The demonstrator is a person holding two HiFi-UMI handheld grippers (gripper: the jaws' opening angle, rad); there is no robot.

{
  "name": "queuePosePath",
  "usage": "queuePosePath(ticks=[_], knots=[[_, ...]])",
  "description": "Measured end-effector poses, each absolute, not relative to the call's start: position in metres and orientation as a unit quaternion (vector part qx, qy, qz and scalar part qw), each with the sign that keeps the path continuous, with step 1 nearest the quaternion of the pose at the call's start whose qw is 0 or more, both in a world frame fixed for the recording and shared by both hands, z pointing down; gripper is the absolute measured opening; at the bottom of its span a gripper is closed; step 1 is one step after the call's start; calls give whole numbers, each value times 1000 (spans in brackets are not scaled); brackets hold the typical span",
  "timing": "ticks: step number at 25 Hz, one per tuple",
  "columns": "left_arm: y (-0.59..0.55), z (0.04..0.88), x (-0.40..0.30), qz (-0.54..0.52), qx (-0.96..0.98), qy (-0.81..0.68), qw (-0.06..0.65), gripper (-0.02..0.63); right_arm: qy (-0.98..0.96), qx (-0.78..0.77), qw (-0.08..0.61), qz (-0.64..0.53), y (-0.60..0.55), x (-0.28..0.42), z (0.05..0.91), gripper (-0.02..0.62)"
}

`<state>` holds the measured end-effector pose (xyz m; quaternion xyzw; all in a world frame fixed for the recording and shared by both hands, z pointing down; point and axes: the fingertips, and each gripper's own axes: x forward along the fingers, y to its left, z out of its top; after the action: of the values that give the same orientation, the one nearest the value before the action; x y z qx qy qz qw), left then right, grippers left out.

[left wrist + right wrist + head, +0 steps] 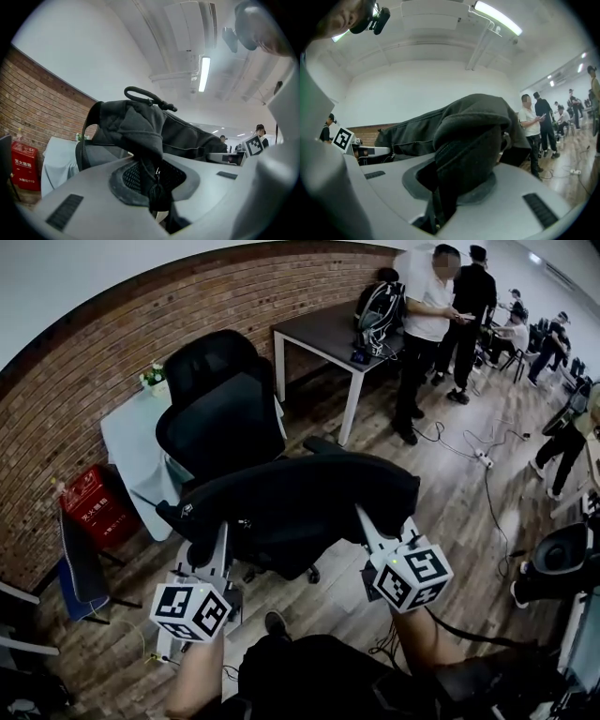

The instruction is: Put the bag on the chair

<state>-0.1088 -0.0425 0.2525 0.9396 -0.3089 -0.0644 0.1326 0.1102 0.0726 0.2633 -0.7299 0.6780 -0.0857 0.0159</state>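
Observation:
A black backpack [300, 502] hangs in the air between my two grippers, stretched sideways in front of the black office chair [220, 404]. My left gripper [217, 549] is shut on the bag's left end; in the left gripper view dark fabric [140, 136] and a strap run down between the jaws. My right gripper [370, 526] is shut on the bag's right end, with thick padded fabric [468, 140] pinched between its jaws in the right gripper view. The chair's seat lies under and behind the bag, mostly hidden by it.
A brick wall [112, 381] runs behind the chair, with a pale covered table [131, 442] and a red box [94, 507] beside it. A dark table [328, 334] with a backpack stands further back. Several people [427, 324] stand at the right; cables [478, 456] cross the wooden floor.

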Motion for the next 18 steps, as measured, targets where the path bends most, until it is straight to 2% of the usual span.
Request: queuePosePath(ticks=[18], knots=[[-165, 262, -88, -54, 946, -283, 150, 58, 656, -749, -5, -91, -49, 130, 264, 78]])
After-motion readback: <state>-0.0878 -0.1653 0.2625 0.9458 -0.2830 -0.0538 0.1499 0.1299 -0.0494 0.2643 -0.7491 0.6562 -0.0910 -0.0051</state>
